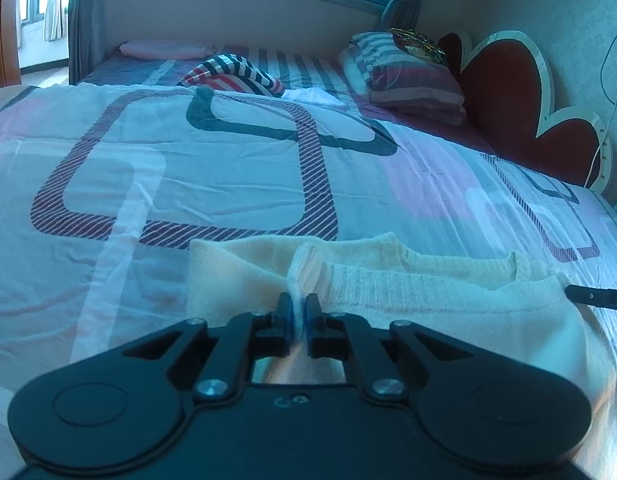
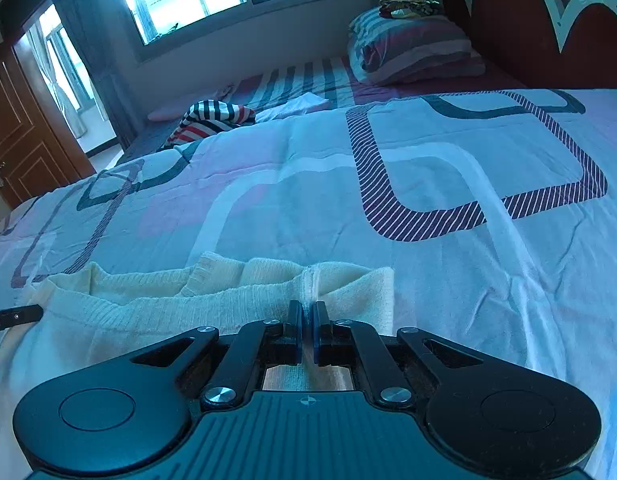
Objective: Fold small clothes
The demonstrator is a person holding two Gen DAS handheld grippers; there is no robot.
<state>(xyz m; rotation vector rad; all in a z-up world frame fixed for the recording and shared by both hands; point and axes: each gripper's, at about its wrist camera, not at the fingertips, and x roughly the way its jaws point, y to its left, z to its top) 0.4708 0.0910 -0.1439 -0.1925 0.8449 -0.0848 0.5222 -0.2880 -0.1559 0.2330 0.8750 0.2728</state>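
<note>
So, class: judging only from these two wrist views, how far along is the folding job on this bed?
Done: the cream knit top lies on the quilt, and a striped garment lies bunched farther back.
In hand: the left gripper and right gripper each have jaws shut on a pinch of the top's fabric.
Left: no finished fold shows yet, so the folding itself remains.

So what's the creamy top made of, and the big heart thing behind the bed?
The cream top looks like soft knitted yarn: fine ribbed rows show across it, matte and fuzzy. The heart headboard seems dark red padding with a smooth pale rim, possibly painted wood; it's hard to tell.
</note>
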